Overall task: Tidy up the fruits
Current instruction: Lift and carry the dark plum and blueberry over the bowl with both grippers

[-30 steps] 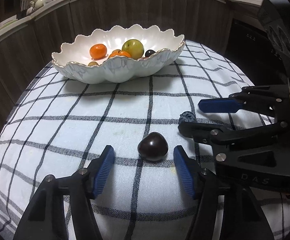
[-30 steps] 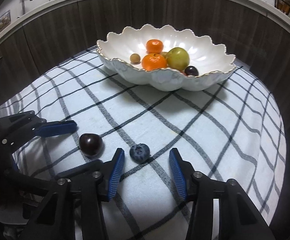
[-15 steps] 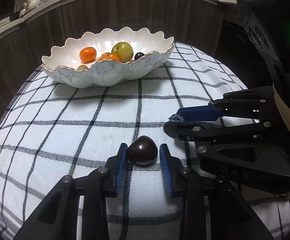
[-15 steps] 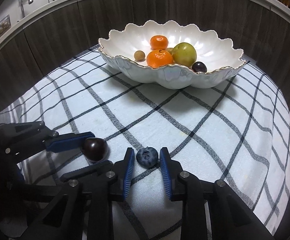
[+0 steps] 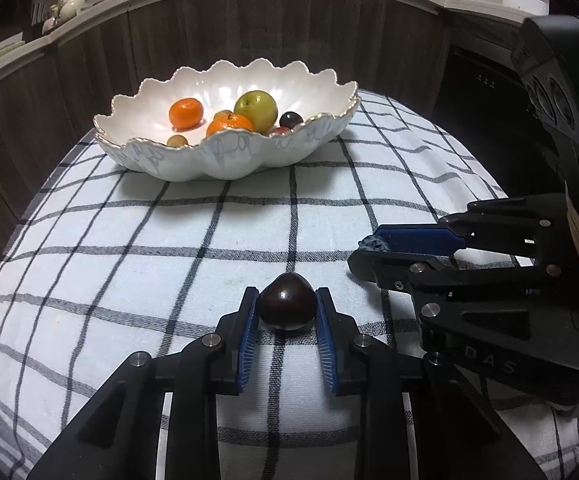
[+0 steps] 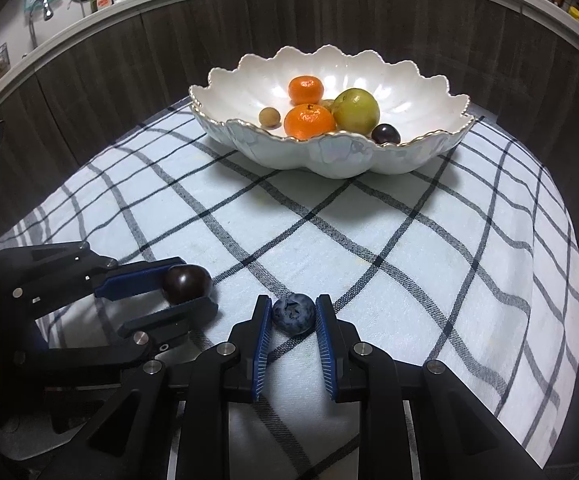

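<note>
Both grippers have squeezed in since a second ago; back then their pads stood wide, with each fruit loose between them. Now my left gripper [image 5: 286, 307] is pinched tight on the cherry [image 5: 286, 306], a blue pad pressing each side. My right gripper [image 6: 293, 315] is pinched on the blueberry [image 6: 293, 314] the same way. Both fruits look like they sit on the cloth [image 6: 409, 248], right at the tips.

From the left gripper, the right one [image 5: 373, 254] is just off to the right and a bit ahead, very near. Only a little bit of the blueberry [image 5: 371, 243] shows at its tip there. From the right gripper, the left one [image 6: 185, 288] is close on the left, with the cherry [image 6: 186, 283] in it.

Next comes the bowl [image 5: 225, 160]. It lies straight ahead of both grippers, well apart, across the cloth. It is wide from side to side. Two oranges, a green fruit, a dark fruit and a small tan one are in it already.

I think both fruits must go up, forward and over the wavy rim. The two grippers look about as far from the bowl as each other. They are so close together that I would lift one first, so they don't bump. The blueberry is soft, so I would not squeeze harder.
</note>
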